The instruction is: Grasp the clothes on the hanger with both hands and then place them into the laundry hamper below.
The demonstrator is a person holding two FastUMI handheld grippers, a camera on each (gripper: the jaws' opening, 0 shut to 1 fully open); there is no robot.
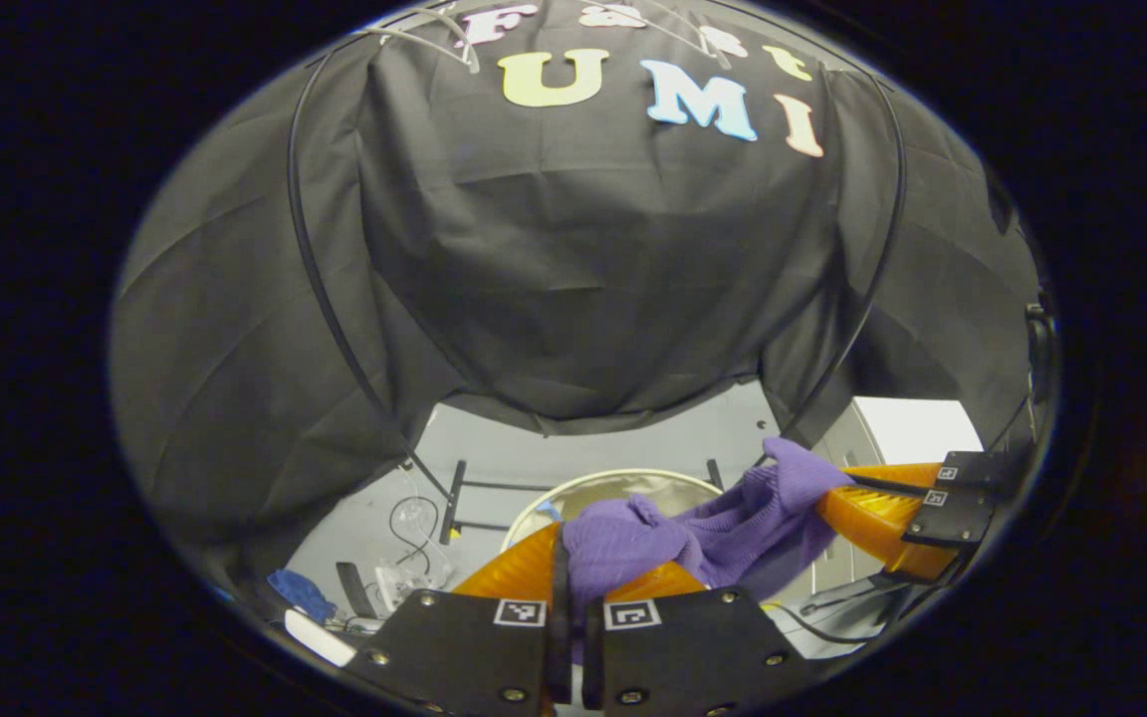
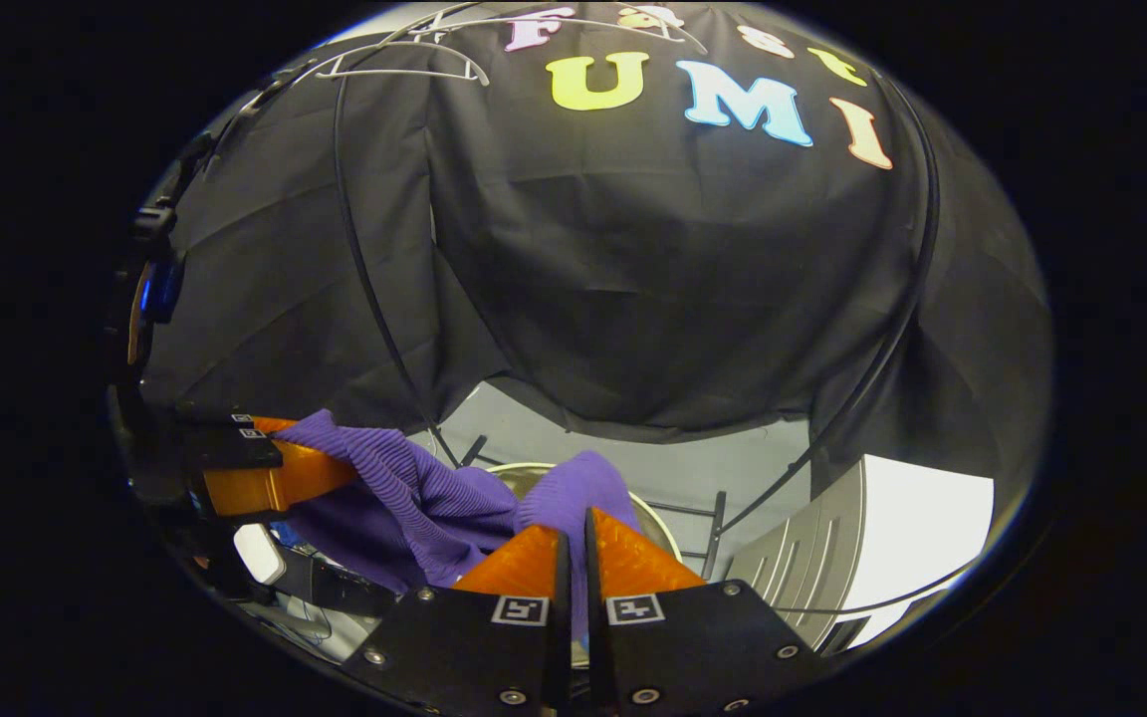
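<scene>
A purple ribbed knit garment hangs stretched between the two grippers, off the hanger. My left gripper is shut on one bunched end of it. In the left gripper view the right gripper shows at the right, clamped on the other end. In the right gripper view my right gripper is shut on a fold of the garment, and the left gripper holds the far end at the left. The round laundry hamper sits below the cloth, its pale rim partly hidden. White hangers hang at the top.
Black rack legs stand on the grey floor behind the hamper. Cables and a blue cloth lie on the floor at the left. A white panel stands to the right. Thin black poles arc down the booth wall.
</scene>
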